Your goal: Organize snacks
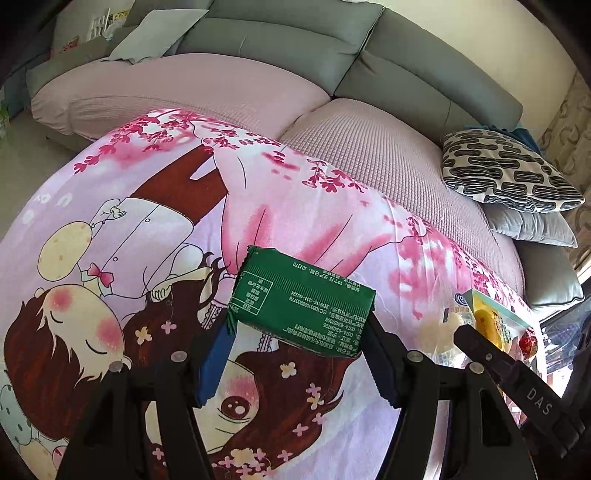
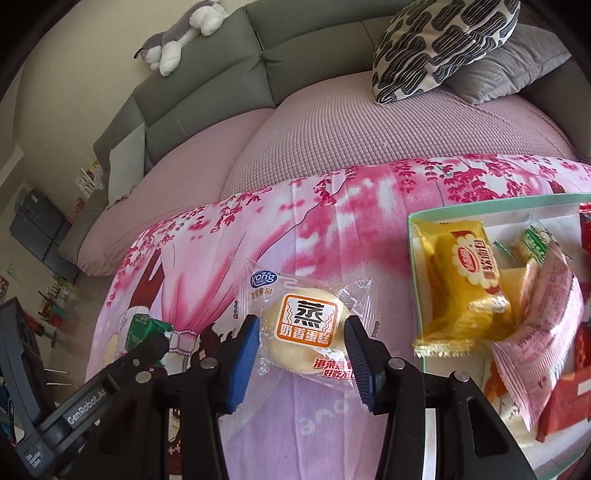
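Home living room: grey sofa [image 1: 424, 70], cushions [image 1: 506, 173]

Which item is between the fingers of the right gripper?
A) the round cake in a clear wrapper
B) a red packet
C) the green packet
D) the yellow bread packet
A: in the right wrist view the right gripper has its pads on both sides of the round cake in a clear wrapper.

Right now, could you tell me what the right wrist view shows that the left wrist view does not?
Only the right wrist view shows the right gripper closed on the clear-wrapped cake, the box interior with its yellow bread packet, and a plush toy. Only the left wrist view shows the left gripper clamping the green packet. Both show the pink cartoon sheet and patterned pillow.
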A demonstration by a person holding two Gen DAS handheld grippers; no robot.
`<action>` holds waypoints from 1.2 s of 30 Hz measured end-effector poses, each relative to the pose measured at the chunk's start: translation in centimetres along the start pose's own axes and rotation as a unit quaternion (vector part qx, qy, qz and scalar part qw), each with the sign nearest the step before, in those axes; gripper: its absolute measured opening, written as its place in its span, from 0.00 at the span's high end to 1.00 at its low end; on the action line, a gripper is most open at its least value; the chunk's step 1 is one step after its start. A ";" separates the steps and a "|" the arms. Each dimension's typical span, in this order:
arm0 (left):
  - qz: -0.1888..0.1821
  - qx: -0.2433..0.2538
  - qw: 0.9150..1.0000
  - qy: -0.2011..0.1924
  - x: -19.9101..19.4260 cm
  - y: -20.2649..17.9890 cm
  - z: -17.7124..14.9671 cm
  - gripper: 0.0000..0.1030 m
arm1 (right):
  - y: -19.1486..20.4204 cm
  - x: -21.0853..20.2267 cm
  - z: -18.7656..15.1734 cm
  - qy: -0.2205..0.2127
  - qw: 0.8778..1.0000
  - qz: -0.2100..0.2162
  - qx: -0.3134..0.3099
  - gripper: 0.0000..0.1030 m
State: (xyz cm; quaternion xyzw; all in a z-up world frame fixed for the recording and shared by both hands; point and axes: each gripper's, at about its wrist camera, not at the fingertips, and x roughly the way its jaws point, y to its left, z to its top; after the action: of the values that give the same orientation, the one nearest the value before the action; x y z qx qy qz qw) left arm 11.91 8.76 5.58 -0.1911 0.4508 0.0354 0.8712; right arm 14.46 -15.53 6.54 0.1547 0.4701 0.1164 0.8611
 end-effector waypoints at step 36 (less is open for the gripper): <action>-0.025 0.012 0.999 0.033 -0.3 -0.9 -2.7 0.34 | 1.4 -0.4 -7.1 0.026 0.991 -0.074 -0.106 0.25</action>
State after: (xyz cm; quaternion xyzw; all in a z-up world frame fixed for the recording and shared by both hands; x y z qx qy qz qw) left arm 9.91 6.97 4.69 -0.1928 0.4751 0.0023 0.8585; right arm 8.11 -13.32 3.74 0.0240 0.4874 0.1054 0.8664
